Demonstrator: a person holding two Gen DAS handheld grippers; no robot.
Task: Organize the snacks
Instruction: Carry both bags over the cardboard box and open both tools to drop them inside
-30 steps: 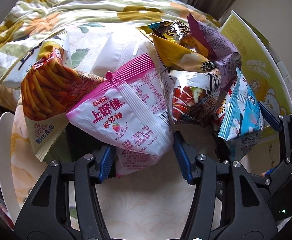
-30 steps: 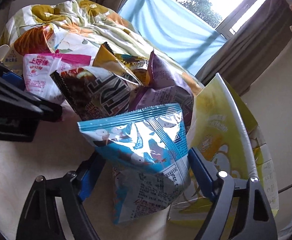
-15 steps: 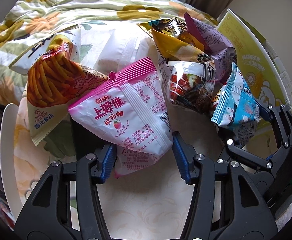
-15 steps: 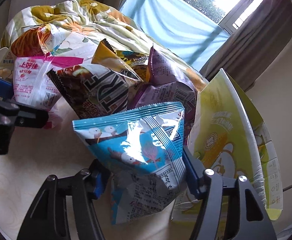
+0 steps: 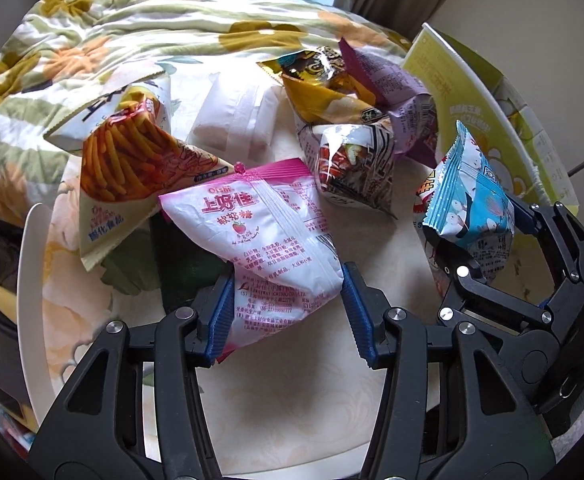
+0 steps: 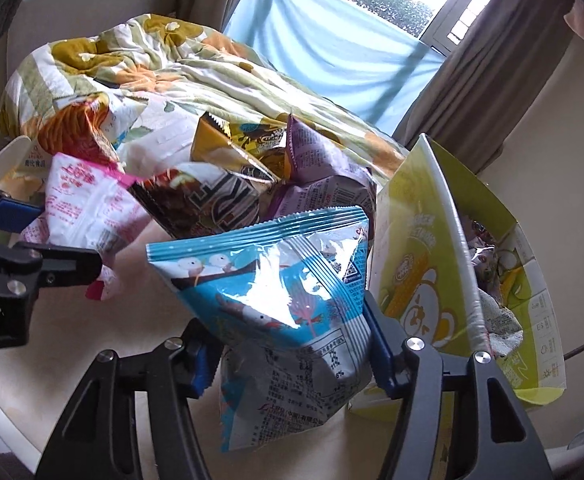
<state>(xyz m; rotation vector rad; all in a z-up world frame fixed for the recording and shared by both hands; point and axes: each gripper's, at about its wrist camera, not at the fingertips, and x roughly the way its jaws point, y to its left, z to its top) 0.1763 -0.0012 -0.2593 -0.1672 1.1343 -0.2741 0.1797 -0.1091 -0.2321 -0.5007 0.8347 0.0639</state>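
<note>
We hold the left gripper [image 5: 288, 312] with its blue-padded fingers [image 5: 220, 322] clamped on the lower end of the pink-and-white snack bag [image 5: 260, 236], which sticks up and forward from the grip over the round bench [image 5: 284, 404] with its pale patterned cover. We hold the right gripper [image 6: 288, 356] the same way, its fingers [image 6: 377, 354] pressed against both sides of the blue snack bag [image 6: 276, 280], whose crimped top edge points upward. In the left wrist view this blue bag [image 5: 467, 204] hangs just in front of the yellow-green carton [image 5: 475, 120], and the right gripper [image 5: 503, 248] sits to the right of ours, close to it but apart. In the right wrist view the carton [image 6: 415, 264] stands open just beside the blue bag, on its right, and some wrapped items show inside it, too small for us to name. Behind both held bags a loose heap lies on the bench: an orange bag printed with fried sticks [image 5: 132, 172] to the left, touching the pink bag's top corner, a clear white packet [image 5: 236, 120] further back, a dark comic-patterned bag [image 5: 351, 168] in the middle, a yellow bag [image 5: 323, 96] above it, and a purple bag [image 5: 395, 92] leaning against the carton. A floral quilt [image 5: 132, 40] is bunched behind the heap, with a light blue curtain [image 6: 331, 44] and a window beyond.
</note>
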